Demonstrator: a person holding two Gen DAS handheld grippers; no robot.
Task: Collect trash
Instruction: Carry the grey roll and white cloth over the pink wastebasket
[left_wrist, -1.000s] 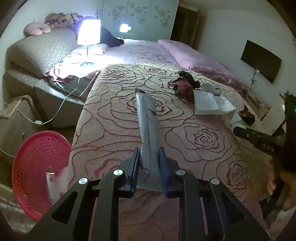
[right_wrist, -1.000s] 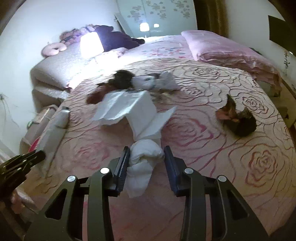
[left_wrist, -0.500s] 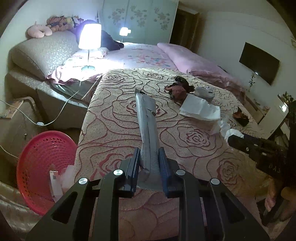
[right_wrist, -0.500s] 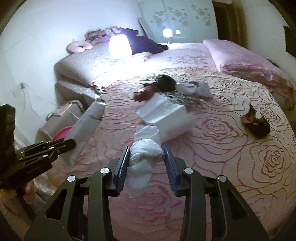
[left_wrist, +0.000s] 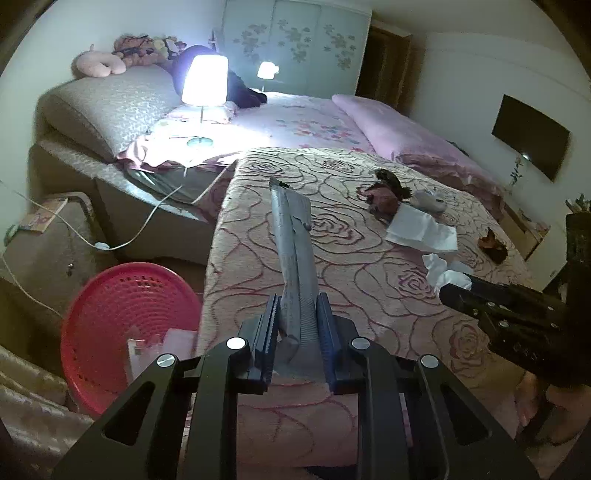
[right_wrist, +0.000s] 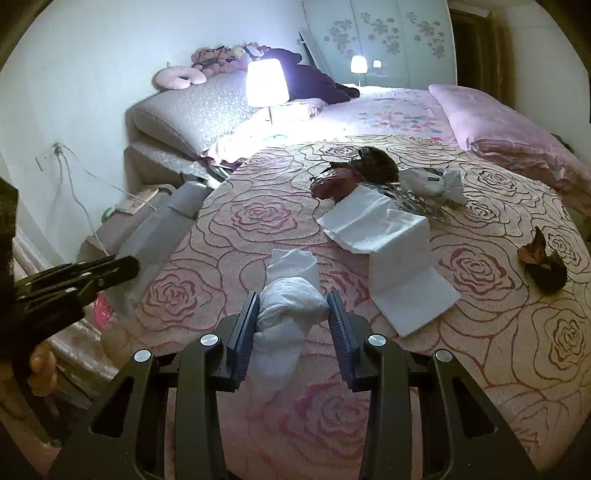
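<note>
My left gripper (left_wrist: 297, 314) is shut on the near end of a long flat grey wrapper (left_wrist: 293, 236), which sticks out stiffly over the rose-patterned bedspread (left_wrist: 332, 280). My right gripper (right_wrist: 293, 295) is shut on a crumpled white tissue (right_wrist: 291, 273) held above the bed. In the right wrist view the left gripper (right_wrist: 125, 267) and its grey wrapper (right_wrist: 162, 229) show at the left, over the bed's edge. A red basket (left_wrist: 110, 314) stands on the floor to the left of the bed, with some white scraps in it.
On the bed lie a folded white paper (right_wrist: 388, 232), a heap of dark brown wrappers (right_wrist: 354, 170), a pale crumpled bag (right_wrist: 432, 182) and one more dark wrapper (right_wrist: 543, 262). A lit lamp (left_wrist: 204, 81) stands at the bedhead, and cables hang by the left wall.
Both grippers have drawn back and left toward the bed's left edge with their loads. The tissue has come away from the folded paper. The red basket shows more fully.
</note>
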